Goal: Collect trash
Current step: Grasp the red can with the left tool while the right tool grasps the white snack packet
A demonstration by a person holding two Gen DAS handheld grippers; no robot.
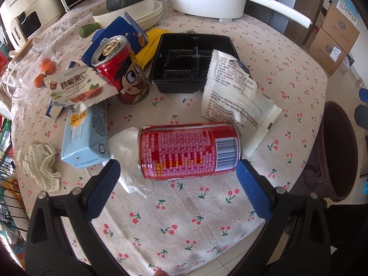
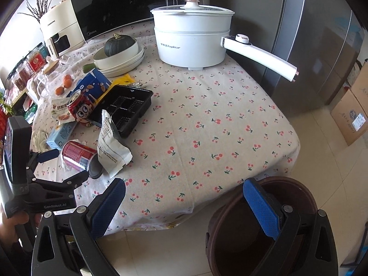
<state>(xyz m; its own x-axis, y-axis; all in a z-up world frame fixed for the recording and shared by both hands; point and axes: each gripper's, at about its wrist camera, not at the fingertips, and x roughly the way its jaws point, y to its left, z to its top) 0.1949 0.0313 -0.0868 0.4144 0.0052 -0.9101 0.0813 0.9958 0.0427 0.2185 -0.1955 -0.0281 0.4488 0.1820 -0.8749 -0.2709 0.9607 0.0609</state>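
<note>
With my left gripper [image 1: 178, 168] spread wide around the lying red can [image 1: 189, 151], I'd centre before squeezing, while my right gripper [image 2: 184, 203] hangs open near the bin [image 2: 232, 225].

The right claw [image 2: 184, 207] hangs wide apart over the near edge of the cherry-print bench [image 2: 207, 119], one blue pad above the cloth and the other above the brown trash bin [image 2: 260, 232] on the floor. At far left the left claw [image 2: 66, 164] stands open around a red can [image 2: 78, 155] lying on its side, apparently without touching it. Just beside the can lie a crumpled white wrapper [image 2: 112, 147] and a black tray [image 2: 125, 108].
</note>
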